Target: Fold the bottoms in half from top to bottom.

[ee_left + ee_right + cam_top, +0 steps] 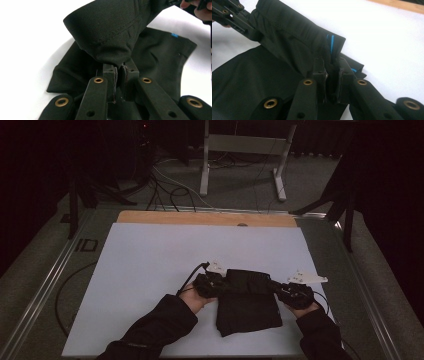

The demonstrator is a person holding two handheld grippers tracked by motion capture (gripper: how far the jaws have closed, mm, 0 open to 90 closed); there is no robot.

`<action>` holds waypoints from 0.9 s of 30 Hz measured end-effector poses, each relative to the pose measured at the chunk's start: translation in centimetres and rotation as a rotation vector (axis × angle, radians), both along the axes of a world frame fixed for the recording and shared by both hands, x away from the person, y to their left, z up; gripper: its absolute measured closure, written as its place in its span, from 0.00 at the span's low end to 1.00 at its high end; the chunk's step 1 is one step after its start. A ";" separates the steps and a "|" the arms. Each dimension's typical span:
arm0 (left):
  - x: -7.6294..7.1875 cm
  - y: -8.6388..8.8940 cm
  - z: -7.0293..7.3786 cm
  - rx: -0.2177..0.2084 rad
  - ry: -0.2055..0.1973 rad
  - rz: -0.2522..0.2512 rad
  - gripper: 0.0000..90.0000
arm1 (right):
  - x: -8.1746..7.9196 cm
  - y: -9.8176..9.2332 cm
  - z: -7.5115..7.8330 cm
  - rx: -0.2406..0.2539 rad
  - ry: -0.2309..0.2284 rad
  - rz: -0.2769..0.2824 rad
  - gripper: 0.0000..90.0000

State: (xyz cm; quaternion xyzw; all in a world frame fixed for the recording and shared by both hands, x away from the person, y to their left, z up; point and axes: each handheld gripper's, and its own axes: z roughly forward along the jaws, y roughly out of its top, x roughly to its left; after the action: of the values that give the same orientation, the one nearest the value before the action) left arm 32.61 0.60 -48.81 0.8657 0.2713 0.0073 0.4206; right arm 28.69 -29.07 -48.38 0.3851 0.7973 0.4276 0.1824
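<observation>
A black folded garment [248, 302] lies on the white table cover [150, 270], near its front right. Its top edge is lifted and stretched between both grippers. My left gripper [220, 286] pinches the left end of that raised fold, and its jaws are shut on the black garment [110, 37]. At the right end my right gripper [276, 288] is shut on the black garment [294, 42], beside a small blue tag [332, 43]. The lower part of the cloth rests flat on the cover. The other gripper [234, 13] appears at the top left of the right gripper view.
A wooden table edge [200, 217] runs along the back of the cover. Metal rails [45, 280] flank the table. Cables [170, 190] and a stand [240, 150] sit on the dark floor behind. A cable [67, 290] loops by the cover's left side.
</observation>
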 end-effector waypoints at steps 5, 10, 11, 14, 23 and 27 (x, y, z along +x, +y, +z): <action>-1.1 0.1 -0.2 0.008 -0.007 -0.014 0.95 | -1.3 0.1 -0.1 -0.006 0.000 0.012 0.90; -1.8 0.4 -0.9 0.012 0.001 -0.021 0.95 | -2.5 0.1 -0.5 -0.010 0.019 0.029 0.90; -2.0 0.5 -1.0 0.016 0.002 -0.025 0.95 | -2.7 0.1 -0.6 -0.009 0.024 0.031 0.89; -2.4 0.6 -1.4 0.017 0.004 -0.028 0.94 | -3.2 0.0 -1.1 -0.012 0.032 0.041 0.89; -3.6 0.5 -1.9 0.025 0.006 -0.053 0.94 | -4.0 -0.1 -1.9 -0.007 0.060 0.054 0.89; -4.1 0.5 -2.1 0.021 0.013 -0.063 0.94 | -4.3 -0.4 -2.1 -0.006 0.073 0.065 0.89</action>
State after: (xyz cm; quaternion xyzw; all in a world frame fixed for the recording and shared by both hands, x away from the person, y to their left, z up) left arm 28.55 1.13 -50.92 0.8782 0.2466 -0.0087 0.4097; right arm 24.37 -29.45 -50.44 0.3738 0.8167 0.4166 0.1403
